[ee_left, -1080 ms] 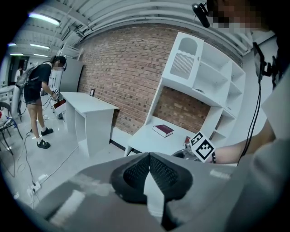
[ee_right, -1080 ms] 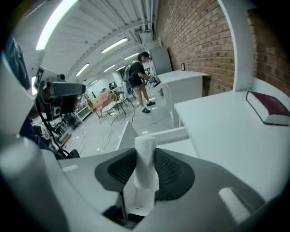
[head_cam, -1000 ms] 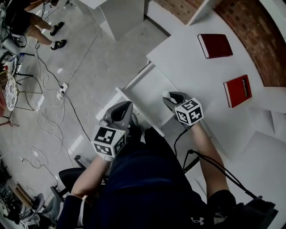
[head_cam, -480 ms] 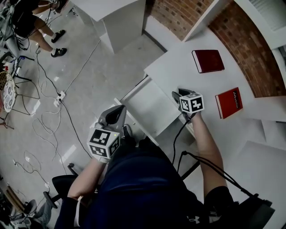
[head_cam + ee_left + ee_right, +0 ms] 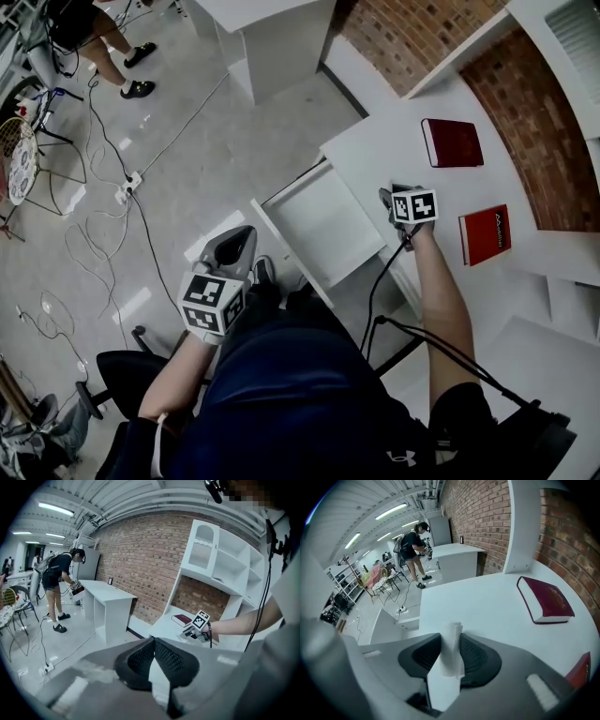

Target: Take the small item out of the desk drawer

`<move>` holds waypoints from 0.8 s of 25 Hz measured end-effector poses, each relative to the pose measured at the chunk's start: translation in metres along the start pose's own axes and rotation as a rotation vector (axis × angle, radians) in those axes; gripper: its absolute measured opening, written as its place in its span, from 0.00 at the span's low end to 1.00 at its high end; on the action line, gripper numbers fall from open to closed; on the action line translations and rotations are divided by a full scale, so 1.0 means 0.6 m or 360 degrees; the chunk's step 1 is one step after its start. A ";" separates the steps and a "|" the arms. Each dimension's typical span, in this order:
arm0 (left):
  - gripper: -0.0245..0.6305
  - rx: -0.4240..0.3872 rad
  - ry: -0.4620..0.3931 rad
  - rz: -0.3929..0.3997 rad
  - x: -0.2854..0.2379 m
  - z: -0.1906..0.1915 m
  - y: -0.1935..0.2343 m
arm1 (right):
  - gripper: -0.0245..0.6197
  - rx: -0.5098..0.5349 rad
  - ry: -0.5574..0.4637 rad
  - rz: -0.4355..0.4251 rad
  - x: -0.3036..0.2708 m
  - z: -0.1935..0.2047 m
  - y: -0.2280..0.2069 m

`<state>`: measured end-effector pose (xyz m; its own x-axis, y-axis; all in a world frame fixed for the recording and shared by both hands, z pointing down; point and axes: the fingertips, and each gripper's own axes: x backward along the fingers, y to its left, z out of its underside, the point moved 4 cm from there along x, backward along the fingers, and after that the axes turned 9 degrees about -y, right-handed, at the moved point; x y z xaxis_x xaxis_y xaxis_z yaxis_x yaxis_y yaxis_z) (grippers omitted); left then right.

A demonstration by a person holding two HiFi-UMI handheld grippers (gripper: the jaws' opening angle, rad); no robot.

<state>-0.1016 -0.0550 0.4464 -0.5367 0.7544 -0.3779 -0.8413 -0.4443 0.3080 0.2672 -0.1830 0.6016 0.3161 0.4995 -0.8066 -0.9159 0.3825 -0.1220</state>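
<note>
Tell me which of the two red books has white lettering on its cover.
The brighter red book, the one lying nearer the person. The darker maroon book, farther along the desk, shows a plain cover.

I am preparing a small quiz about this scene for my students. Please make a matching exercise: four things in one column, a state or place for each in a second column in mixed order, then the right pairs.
Things
1. left tool
2. right tool
3. drawer
4. dark red book

States or places
A. pulled open
B. closed on the small white item
C. lying on the desk
D. closed, holding nothing

Pairs: 1-D, 2-B, 3-A, 4-C
</note>
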 end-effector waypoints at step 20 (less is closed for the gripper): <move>0.04 0.0022 0.0007 0.0035 0.006 0.010 -0.003 | 0.37 0.0029 -0.0082 0.0141 0.000 -0.003 -0.003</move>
<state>-0.1016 -0.0488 0.4500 -0.5555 0.7422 -0.3749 -0.8283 -0.4541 0.3282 0.2682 -0.1849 0.6006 0.2467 0.5714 -0.7827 -0.9363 0.3488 -0.0404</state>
